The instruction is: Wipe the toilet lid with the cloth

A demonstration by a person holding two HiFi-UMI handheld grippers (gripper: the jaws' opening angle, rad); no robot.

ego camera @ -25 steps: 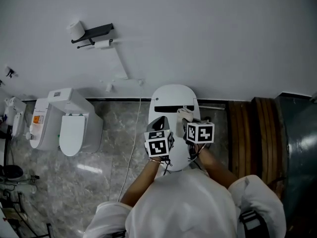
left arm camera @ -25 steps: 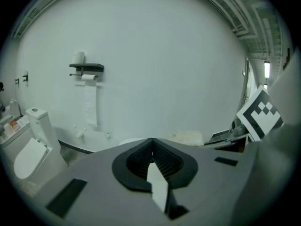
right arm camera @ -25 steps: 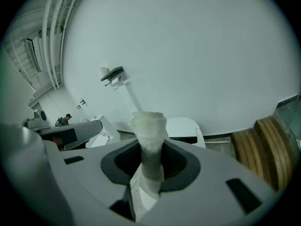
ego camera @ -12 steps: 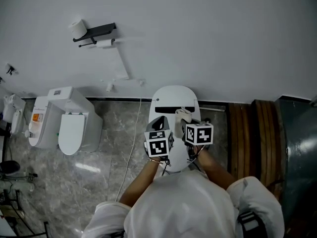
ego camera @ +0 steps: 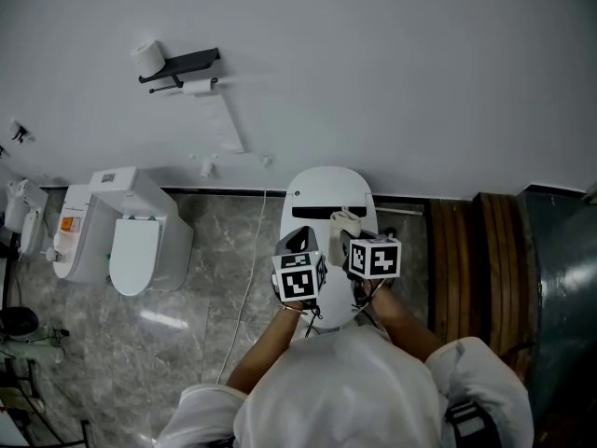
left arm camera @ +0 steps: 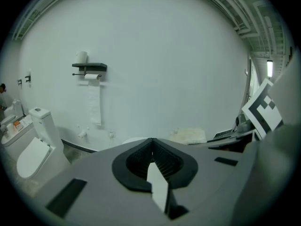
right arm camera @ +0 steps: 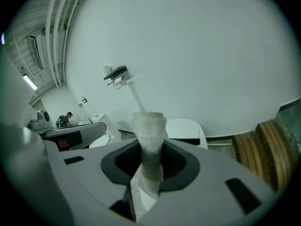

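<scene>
A white toilet with its lid (ego camera: 326,189) down stands against the wall, straight below me. My right gripper (ego camera: 344,229) is shut on a folded white cloth (ego camera: 345,220), held just above the lid's right half. In the right gripper view the cloth (right arm camera: 149,128) stands up between the jaws, with the lid (right arm camera: 186,127) behind it. My left gripper (ego camera: 299,241) hovers beside it over the lid's left half, jaws shut and empty. In the left gripper view (left arm camera: 151,142) the cloth (left arm camera: 190,135) shows to the right.
A second white toilet (ego camera: 140,241) stands to the left. A paper holder (ego camera: 179,65) is on the wall above it. A thin cable (ego camera: 248,287) runs down the marble floor. Wooden boards (ego camera: 466,250) and a dark panel (ego camera: 564,287) lie to the right.
Both grippers stay over the toilet lid with the cloth still clamped. Only the head view has drifted slightly.
</scene>
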